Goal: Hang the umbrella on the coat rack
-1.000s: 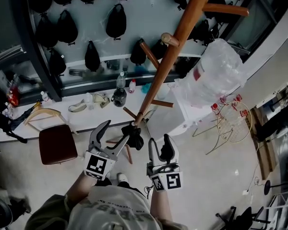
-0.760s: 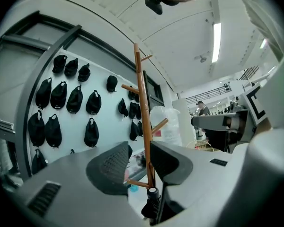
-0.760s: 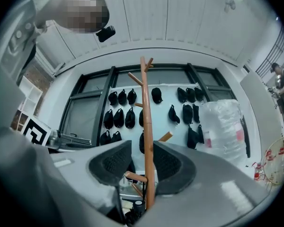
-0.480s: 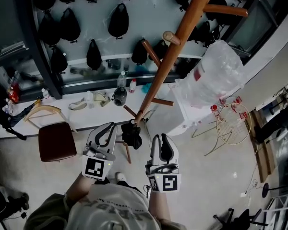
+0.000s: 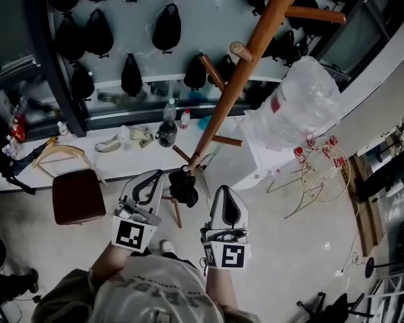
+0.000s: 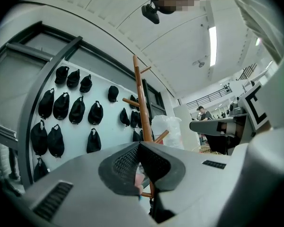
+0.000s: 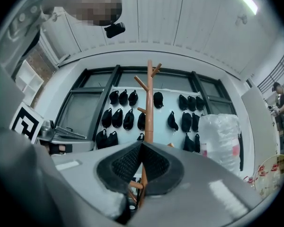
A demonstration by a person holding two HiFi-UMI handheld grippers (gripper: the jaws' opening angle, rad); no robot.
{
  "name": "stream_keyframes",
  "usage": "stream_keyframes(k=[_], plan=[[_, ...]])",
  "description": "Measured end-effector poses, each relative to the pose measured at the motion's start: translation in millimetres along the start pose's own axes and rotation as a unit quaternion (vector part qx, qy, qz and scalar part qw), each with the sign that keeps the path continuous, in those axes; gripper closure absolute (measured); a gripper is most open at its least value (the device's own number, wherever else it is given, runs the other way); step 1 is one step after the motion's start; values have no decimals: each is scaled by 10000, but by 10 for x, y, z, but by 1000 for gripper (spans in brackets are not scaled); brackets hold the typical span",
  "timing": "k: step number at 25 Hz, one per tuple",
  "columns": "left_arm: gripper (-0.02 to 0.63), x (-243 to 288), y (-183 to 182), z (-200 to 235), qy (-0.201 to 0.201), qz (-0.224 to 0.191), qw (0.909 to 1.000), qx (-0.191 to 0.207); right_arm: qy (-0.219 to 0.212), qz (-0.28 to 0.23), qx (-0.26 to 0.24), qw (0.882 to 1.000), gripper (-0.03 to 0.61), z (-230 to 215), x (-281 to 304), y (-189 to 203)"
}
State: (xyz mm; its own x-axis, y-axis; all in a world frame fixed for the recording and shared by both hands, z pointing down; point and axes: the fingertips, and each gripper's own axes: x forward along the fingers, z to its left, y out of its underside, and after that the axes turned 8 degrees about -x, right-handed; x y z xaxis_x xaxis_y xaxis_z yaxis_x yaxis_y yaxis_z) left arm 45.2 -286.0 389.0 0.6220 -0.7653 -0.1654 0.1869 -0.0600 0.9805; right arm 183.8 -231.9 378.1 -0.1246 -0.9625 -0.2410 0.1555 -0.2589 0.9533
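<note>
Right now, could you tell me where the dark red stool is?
The dark red stool stands on the floor at the head view's left, just left of the left gripper and near the wooden hanger.

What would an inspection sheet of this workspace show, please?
Surface: pale floor.
Job's things: wooden rack upright; black bundle, perhaps the umbrella, at its low pegs.
Clutter: chair, plastic bag, wire basket, bottle.
Grippers: left and right both just closed, shut, nothing between.
Cables: one thin lead on floor, right.
Surroundings: black caps on wall.
</note>
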Motion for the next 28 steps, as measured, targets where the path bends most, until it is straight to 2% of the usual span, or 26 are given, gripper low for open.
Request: stream_keyframes(k=[3,8,13,20,28], plan=[[603,-3,-46,-9,15,-53,10000,-7,6,3,-33,10000,577,-1,-1,-20],[603,-14,-58,-10,44,-14,10000,19,102,-225,219,9995,578,33,67,-204],[603,-20,-45,-5,71,8,10000,58,7,-235,-103,9997,577,41,38,-147],[603,-14,-33,-34,182,53,9998,21,339,105,-156,9992,580,21,83,-126],[603,-13,-44,-51,248,51,9997,-21,394,-81,-174,9990,580,27,106,-238]])
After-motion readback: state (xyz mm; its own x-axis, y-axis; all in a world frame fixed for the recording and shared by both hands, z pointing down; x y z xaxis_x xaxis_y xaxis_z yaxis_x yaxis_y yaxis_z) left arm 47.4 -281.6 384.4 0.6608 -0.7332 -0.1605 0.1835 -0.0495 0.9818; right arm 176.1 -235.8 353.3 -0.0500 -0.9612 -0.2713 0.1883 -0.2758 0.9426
